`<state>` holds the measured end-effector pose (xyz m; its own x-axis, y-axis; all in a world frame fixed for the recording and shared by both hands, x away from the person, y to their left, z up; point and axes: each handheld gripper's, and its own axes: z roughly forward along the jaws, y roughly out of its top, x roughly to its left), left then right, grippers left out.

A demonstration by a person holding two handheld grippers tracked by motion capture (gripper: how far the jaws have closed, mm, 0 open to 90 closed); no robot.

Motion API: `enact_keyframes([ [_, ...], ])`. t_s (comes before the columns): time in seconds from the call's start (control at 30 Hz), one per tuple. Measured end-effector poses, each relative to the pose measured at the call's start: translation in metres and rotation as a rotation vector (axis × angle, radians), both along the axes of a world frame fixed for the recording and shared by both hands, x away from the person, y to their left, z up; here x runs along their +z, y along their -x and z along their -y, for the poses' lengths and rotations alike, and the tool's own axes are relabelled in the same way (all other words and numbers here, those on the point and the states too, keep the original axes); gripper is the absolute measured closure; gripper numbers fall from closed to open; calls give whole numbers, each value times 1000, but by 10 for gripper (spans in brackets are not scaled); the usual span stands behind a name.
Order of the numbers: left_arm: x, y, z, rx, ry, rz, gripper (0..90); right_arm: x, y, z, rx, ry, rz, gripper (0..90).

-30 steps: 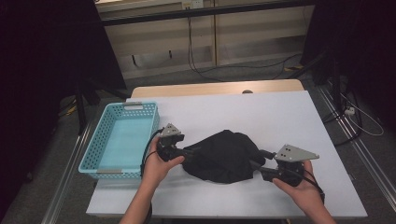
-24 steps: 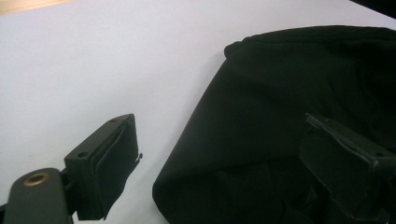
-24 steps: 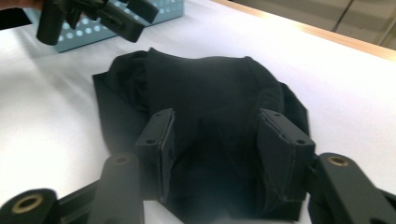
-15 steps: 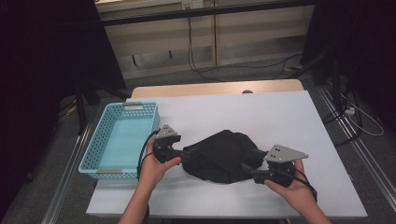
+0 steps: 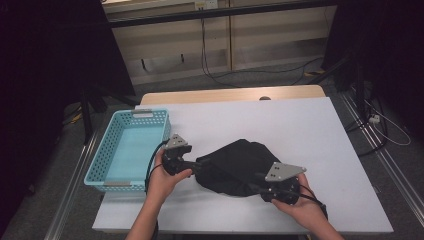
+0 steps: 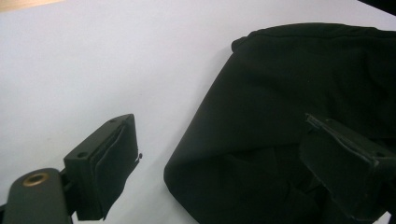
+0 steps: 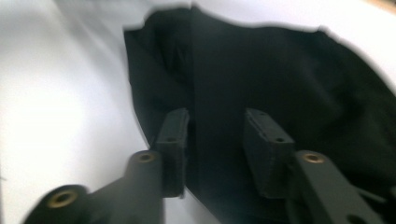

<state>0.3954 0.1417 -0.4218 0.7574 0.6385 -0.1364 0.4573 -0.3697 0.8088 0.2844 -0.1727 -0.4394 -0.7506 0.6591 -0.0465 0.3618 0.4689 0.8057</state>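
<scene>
A black garment lies crumpled in the middle of the white table. My left gripper sits at its left end, jaws wide apart. In the left gripper view the left gripper has the cloth's rounded edge between its jaws, and the pads are clear of it. My right gripper is at the garment's near right end. In the blurred right gripper view the right gripper straddles a fold of the black cloth. Its jaws have just been closing, and a gap still shows at the pads.
A light blue plastic basket stands at the table's left edge, close to my left hand. Bare white tabletop stretches behind and to the right of the garment. The table's near edge runs just under both hands.
My right gripper has moved left along the near side of the table and onto the garment's end. The left gripper and the garment have stayed where they were.
</scene>
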Motion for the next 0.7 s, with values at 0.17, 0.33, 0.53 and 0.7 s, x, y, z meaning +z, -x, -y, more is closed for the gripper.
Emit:
enact_keyframes([
  [0.17, -1, -1, 0, -3, -5, 4, 119, -14, -8, 0, -25, 52, -31, 436],
  [0.33, -1, 0, 0, 3, -1, -2, 119, -17, -13, 9, -56, 117, -14, 727],
  [0.53, -1, 0, -1, 1, -11, 0, 119, -2, -20, 37, -129, 77, 10, 842],
  [0.7, -4, 0, 0, 0, -23, 0, 117, 5, -26, 69, -244, -1, 20, 846],
])
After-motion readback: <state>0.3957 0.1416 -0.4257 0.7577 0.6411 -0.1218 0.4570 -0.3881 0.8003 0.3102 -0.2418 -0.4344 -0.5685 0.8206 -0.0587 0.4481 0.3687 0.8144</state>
